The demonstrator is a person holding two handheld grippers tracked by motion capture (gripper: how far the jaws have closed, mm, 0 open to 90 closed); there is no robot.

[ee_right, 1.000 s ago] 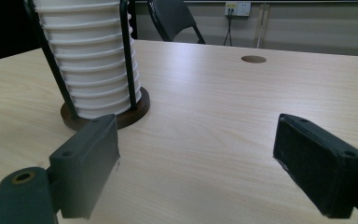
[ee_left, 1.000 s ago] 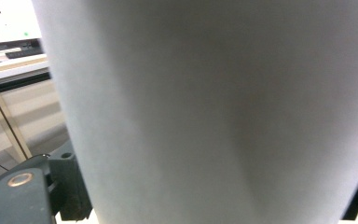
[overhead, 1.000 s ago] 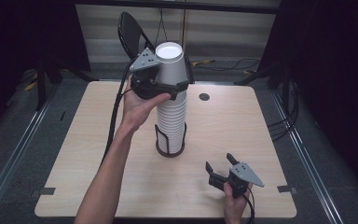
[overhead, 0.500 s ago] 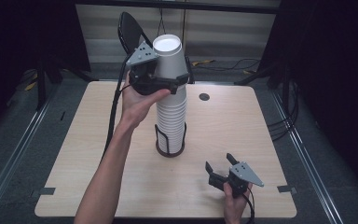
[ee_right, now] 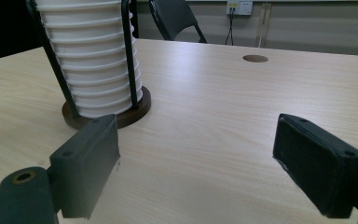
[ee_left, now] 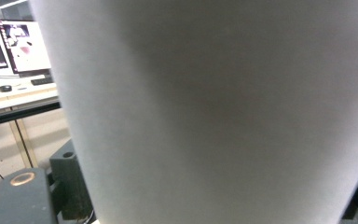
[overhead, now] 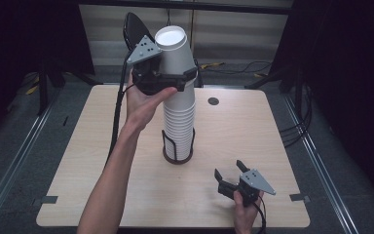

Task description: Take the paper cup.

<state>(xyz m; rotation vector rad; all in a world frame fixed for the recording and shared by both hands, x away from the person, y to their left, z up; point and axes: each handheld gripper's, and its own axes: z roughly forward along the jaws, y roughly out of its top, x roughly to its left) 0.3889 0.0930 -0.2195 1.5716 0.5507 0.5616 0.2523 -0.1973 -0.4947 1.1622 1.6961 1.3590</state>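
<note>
A tall stack of white paper cups (overhead: 179, 122) stands in a black wire holder on a round dark base (overhead: 177, 158) at the table's middle. My left gripper (overhead: 168, 82) is shut on the top white cup (overhead: 173, 46), held high and tilted slightly; the gripper hides where it meets the stack. In the left gripper view the cup's wall (ee_left: 214, 112) is right in front of the camera, with one black jaw at its lower left. My right gripper (overhead: 229, 168) rests near the table's front right, open with nothing in it. From there the stack (ee_right: 93, 60) is ahead to the left.
The light wooden table (overhead: 253, 131) has a round cable hole (overhead: 213, 101) behind the stack. A black chair (overhead: 135, 27) stands beyond the far edge. Cables lie on the floor to the right. A desk with monitors (ee_left: 23, 46) shows in the left gripper view.
My left gripper has risen with the top cup, whose rim now sits higher and a little further left. The right gripper has not moved.
</note>
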